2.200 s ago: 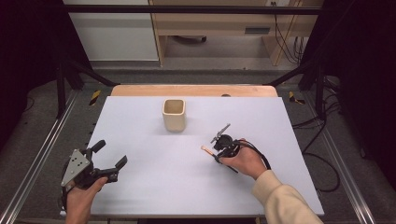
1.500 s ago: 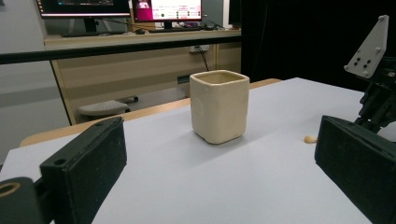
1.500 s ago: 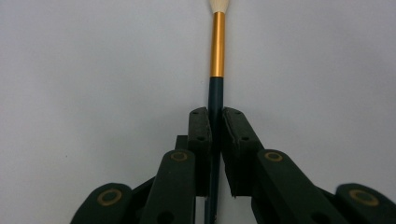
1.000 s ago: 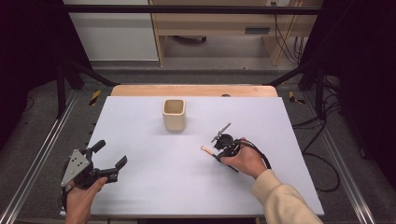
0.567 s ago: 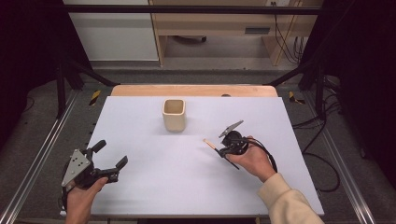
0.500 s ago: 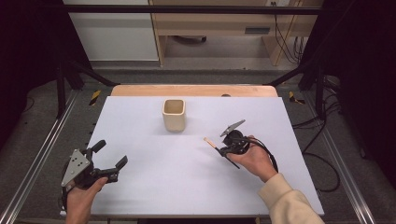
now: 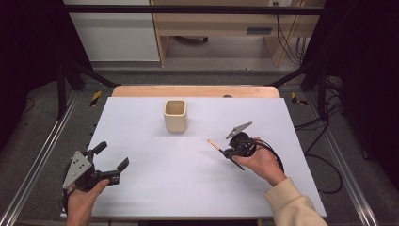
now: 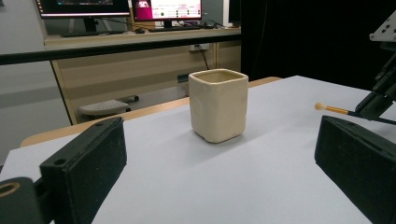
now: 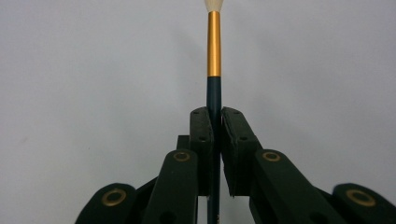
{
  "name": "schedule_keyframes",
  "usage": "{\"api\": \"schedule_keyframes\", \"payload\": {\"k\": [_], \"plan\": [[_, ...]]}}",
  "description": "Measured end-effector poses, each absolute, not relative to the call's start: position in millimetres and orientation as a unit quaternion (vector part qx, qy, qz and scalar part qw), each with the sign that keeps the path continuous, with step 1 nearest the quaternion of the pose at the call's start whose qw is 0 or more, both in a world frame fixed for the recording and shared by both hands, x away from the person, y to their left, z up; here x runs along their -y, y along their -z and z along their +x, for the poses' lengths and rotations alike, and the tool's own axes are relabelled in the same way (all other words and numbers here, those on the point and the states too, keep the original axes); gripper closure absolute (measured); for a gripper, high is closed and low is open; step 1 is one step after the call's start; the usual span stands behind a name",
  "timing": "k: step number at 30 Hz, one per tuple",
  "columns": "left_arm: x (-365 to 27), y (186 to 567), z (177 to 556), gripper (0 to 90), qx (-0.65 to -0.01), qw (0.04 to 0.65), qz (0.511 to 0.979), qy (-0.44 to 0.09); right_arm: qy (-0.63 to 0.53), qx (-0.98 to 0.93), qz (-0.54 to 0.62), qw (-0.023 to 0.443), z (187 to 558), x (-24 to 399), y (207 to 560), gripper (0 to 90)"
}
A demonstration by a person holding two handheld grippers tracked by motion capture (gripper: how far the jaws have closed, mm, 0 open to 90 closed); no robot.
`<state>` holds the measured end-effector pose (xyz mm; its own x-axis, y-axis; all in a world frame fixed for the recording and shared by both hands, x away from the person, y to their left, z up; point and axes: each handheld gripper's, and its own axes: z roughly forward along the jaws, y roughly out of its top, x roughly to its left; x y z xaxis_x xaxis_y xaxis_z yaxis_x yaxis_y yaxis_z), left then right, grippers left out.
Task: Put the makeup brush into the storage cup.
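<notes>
The right gripper (image 7: 234, 151) is clamped on a thin brush (image 9: 214, 70), its two black jaws pressed flat against the dark handle from either side. From the right gripper view the brush runs straight out along the line of the jaws: dark handle in the clamp, then a gold band, then a pale tip farthest from the hand. Seen from the high view, the brush (image 7: 214, 144) sticks out of the gripper toward the left and slightly away from the person, held just above the white table (image 7: 155, 188), so its long axis lies nearly level and its pale tip points roughly toward the middle of the table.

The cream cup (image 7: 175, 116) stands upright farther back and to the left of that tip, apart from it, mouth open upward. The brush does not point at the cup; it would need swinging toward the far edge and tipping down to enter the mouth, should that be the aim.

The left gripper (image 7: 110, 165) rests near the front left corner with its jaws wide apart and nothing between them. In its own view the cup (image 8: 218, 105) sits well ahead between the jaws. The right hand (image 7: 263, 162) is the nearer one to the cup.
</notes>
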<state>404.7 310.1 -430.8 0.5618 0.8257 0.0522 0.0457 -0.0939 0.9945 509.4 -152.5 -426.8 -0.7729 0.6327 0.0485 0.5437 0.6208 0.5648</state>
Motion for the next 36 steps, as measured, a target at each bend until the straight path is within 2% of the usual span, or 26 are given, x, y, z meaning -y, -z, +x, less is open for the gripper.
{"api": "schedule_keyframes", "payload": {"k": [17, 36], "plan": [[-308, 432, 404, 1.6, -0.330, 0.583, 0.665, -0.332, -0.443, -0.818, 0.338, 0.144, 514, 152, 422, 83.6], [-306, 433, 404, 1.6, -0.324, 0.577, 0.672, -0.333, -0.493, -0.801, 0.293, 0.173, 506, 102, 418, 83.5]]}}
